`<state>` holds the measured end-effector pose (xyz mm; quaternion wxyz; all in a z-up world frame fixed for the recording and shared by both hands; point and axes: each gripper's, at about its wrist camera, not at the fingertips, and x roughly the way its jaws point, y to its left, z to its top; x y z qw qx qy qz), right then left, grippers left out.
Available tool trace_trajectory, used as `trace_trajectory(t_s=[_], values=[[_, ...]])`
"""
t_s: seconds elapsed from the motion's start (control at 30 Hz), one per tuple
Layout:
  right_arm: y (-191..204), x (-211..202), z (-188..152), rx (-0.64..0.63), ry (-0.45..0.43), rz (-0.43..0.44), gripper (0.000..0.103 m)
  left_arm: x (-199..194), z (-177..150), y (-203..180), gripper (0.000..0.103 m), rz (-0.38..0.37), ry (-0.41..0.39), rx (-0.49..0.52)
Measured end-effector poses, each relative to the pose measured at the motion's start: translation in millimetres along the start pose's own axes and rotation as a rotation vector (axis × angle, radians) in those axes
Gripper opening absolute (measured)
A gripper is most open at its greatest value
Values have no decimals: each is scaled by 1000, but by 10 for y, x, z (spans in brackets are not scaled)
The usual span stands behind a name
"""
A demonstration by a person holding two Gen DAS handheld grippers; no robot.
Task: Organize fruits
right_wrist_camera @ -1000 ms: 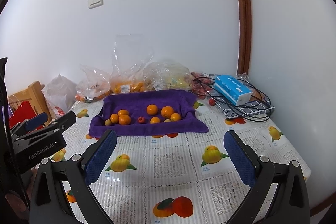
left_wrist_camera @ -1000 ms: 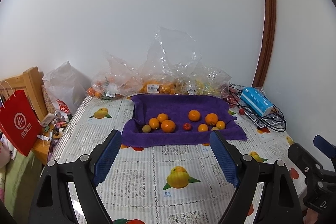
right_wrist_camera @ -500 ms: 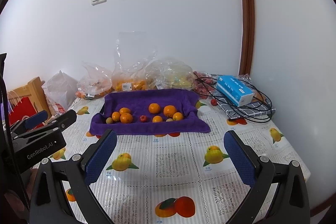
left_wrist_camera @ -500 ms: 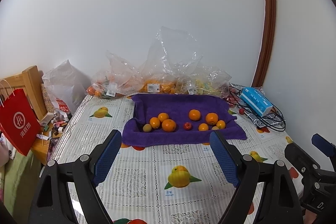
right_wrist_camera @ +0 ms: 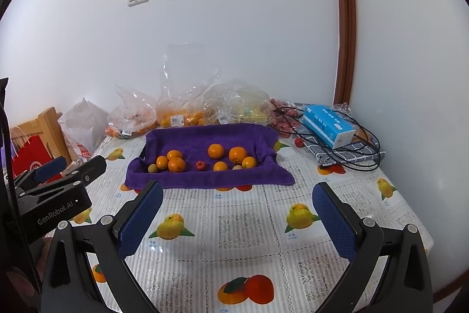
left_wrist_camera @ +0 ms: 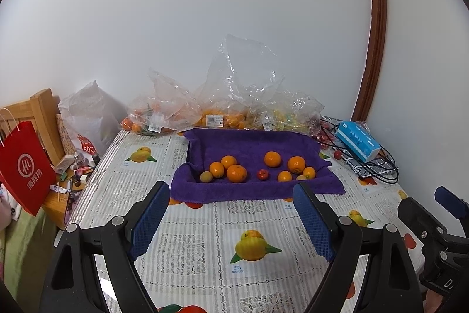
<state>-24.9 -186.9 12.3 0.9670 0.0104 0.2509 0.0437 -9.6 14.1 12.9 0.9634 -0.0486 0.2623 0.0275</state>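
A purple towel [left_wrist_camera: 252, 143] [right_wrist_camera: 205, 137] lies on the table's far half, with several oranges [left_wrist_camera: 236, 172] [right_wrist_camera: 176, 164], a small red fruit [left_wrist_camera: 262, 174] [right_wrist_camera: 200, 165] and a small green-yellow fruit [left_wrist_camera: 206, 176] [right_wrist_camera: 152, 168] on it. My left gripper [left_wrist_camera: 231, 220] is open and empty, held above the table in front of the towel. My right gripper [right_wrist_camera: 237, 220] is open and empty, also short of the towel. The left gripper also shows at the left of the right wrist view [right_wrist_camera: 55, 166].
Clear bags of fruit [left_wrist_camera: 217, 113] [right_wrist_camera: 181, 113] line the wall behind the towel. A blue tissue box [left_wrist_camera: 357, 141] [right_wrist_camera: 326, 125] and black cables [right_wrist_camera: 360, 154] sit at the right. A red paper bag [left_wrist_camera: 23, 166] and wooden furniture stand left of the table.
Both views have crept slightly forward and up; the fruit and towel have not moved. Both grippers stay open.
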Motion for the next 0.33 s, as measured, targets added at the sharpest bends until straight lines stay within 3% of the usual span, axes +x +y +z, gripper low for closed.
trace_trajectory(t_s=[0.33], values=[[-3, -1, -6, 4, 0, -3, 101, 16, -13, -24, 85, 2, 3, 12]])
